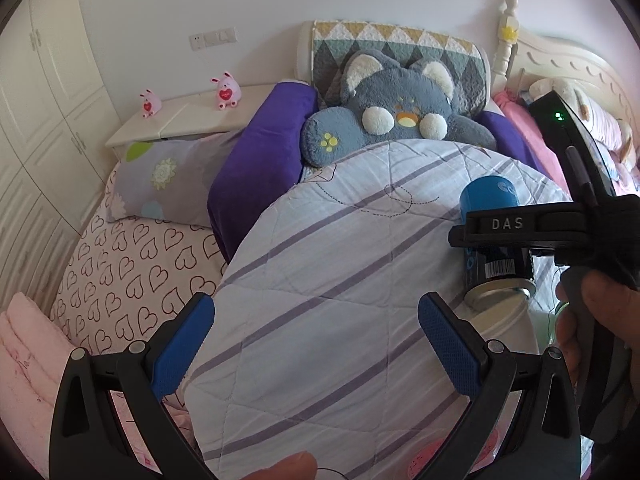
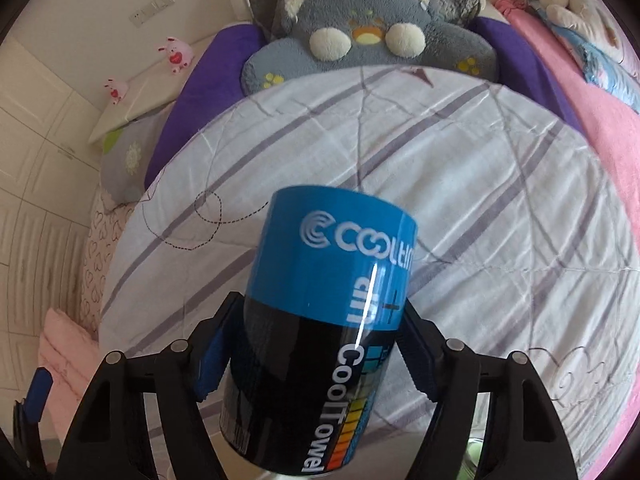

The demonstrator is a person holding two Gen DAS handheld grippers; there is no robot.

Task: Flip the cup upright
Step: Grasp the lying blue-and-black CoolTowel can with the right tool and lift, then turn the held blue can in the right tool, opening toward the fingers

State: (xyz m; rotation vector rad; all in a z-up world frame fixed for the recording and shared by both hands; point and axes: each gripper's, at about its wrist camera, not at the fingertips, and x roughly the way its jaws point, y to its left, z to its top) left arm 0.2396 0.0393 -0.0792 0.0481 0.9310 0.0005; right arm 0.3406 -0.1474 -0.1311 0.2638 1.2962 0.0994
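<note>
The cup is a blue and black can-shaped cup (image 2: pixel 324 320) with white lettering. My right gripper (image 2: pixel 312 352) is shut on its black lower part and holds it above the striped quilt (image 2: pixel 480 200), blue end pointing away. In the left wrist view the same cup (image 1: pixel 490 236) shows at the right, tilted, with its silver end (image 1: pixel 500 292) toward the camera and the right gripper (image 1: pixel 520 232) clamped across it. My left gripper (image 1: pixel 316 344) is open and empty over the quilt (image 1: pixel 320 260), left of the cup.
A grey plush cat pillow (image 1: pixel 396 108) and purple cushions (image 1: pixel 256 160) lie at the head of the bed. A heart-print sheet (image 1: pixel 132 264) and white wardrobe (image 1: pixel 40 120) are at the left. A pink blanket (image 2: pixel 600 140) lies at the right.
</note>
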